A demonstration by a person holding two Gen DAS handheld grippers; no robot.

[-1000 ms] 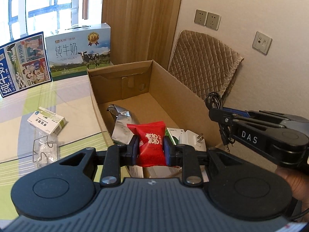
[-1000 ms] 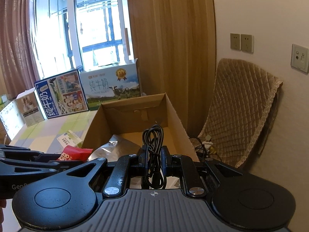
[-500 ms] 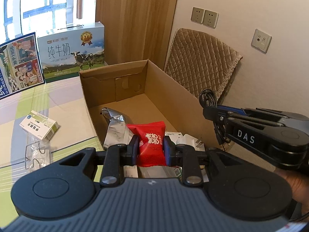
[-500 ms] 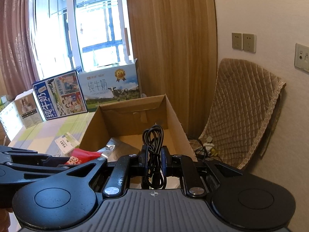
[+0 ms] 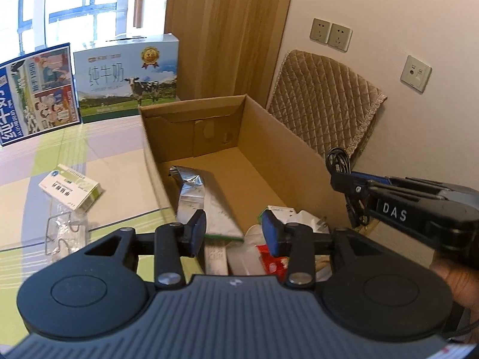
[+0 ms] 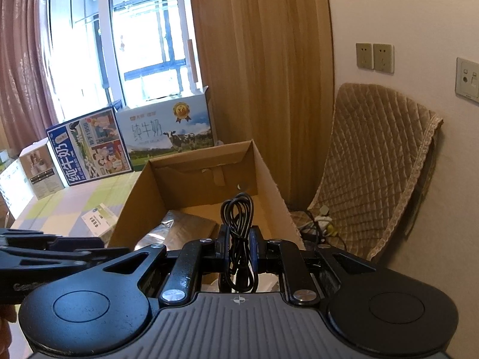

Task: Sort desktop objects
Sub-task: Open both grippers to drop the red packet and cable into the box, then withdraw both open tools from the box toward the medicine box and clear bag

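While the red snack packet lies in the near end of the cardboard box, just below the spread, empty fingers of the left gripper, a coiled black cable sits clamped upright between the closed fingers of the right gripper above the box. Left of the box, a medicine carton rests on the table.
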